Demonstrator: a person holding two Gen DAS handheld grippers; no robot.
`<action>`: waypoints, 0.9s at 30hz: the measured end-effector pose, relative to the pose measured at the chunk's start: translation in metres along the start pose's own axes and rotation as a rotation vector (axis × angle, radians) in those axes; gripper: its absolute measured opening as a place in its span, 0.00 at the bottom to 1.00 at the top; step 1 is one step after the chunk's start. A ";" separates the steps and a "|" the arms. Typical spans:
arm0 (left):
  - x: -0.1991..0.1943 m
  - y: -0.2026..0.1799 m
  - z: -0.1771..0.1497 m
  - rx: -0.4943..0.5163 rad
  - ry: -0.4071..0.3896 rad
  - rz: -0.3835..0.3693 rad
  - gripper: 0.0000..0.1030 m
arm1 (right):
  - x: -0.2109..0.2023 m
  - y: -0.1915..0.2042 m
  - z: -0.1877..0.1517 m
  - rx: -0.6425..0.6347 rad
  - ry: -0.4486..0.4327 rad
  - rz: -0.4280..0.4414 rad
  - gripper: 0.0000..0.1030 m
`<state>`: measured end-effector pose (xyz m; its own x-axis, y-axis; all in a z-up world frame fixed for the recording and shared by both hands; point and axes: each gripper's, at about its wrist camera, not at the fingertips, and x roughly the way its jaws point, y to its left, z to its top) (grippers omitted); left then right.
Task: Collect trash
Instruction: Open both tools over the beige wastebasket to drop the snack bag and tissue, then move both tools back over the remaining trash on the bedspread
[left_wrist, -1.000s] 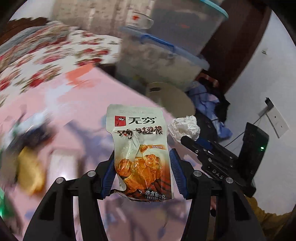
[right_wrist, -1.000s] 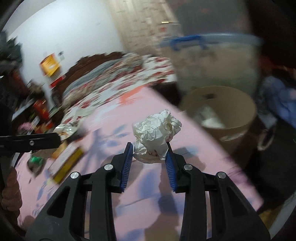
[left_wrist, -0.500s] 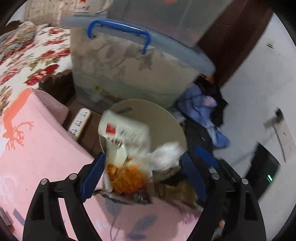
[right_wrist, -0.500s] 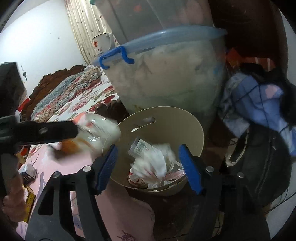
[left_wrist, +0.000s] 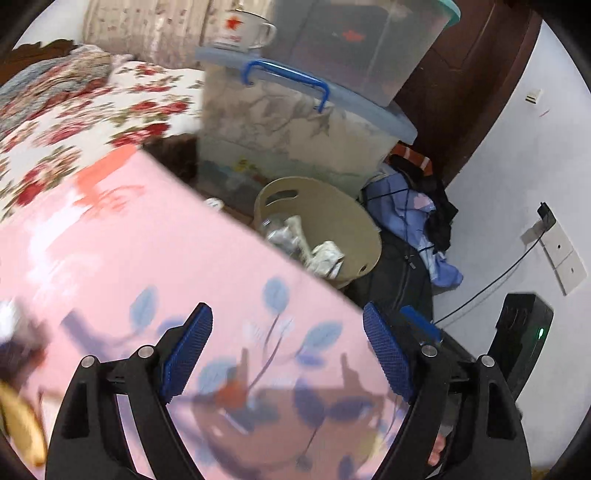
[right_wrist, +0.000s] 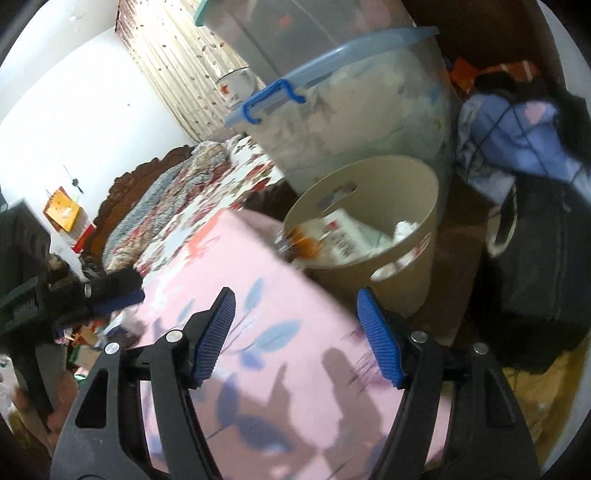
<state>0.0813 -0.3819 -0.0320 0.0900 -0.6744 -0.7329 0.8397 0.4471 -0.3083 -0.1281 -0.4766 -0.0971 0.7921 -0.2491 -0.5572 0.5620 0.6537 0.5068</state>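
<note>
A beige round bin (left_wrist: 343, 221) stands on the floor past the edge of the pink table (left_wrist: 129, 258); it also shows in the right wrist view (right_wrist: 402, 192). Inside it lie the snack packet (right_wrist: 343, 236) and crumpled white tissue (right_wrist: 404, 227), with more scraps (left_wrist: 325, 254). My left gripper (left_wrist: 286, 350) is open and empty above the pink cloth. My right gripper (right_wrist: 295, 332) is open and empty above the table's edge, short of the bin. The left gripper's blue tip (right_wrist: 118, 299) shows at the left of the right wrist view.
Stacked clear storage boxes (left_wrist: 295, 122) with a mug (left_wrist: 240, 31) on top stand behind the bin. Clothes and a black bag (left_wrist: 417, 221) lie to its right. More litter (right_wrist: 92, 332) lies blurred at the table's left. A floral bed (left_wrist: 74, 107) is beyond.
Both grippers opened over the bin and dropped the snack packet and the tissue into it. Both have since pulled back over the pink table.
</note>
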 end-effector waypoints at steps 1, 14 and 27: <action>-0.008 0.003 -0.008 -0.003 -0.006 0.014 0.77 | -0.002 0.005 -0.004 -0.002 0.004 0.007 0.68; -0.100 0.052 -0.107 -0.059 -0.086 0.273 0.78 | -0.016 0.091 -0.052 -0.133 0.091 0.101 0.68; -0.144 0.073 -0.145 -0.091 -0.148 0.382 0.78 | -0.033 0.131 -0.070 -0.193 0.105 0.109 0.68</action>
<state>0.0519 -0.1670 -0.0374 0.4668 -0.5243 -0.7122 0.6808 0.7270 -0.0889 -0.0974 -0.3329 -0.0579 0.8109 -0.1008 -0.5765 0.4109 0.7995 0.4382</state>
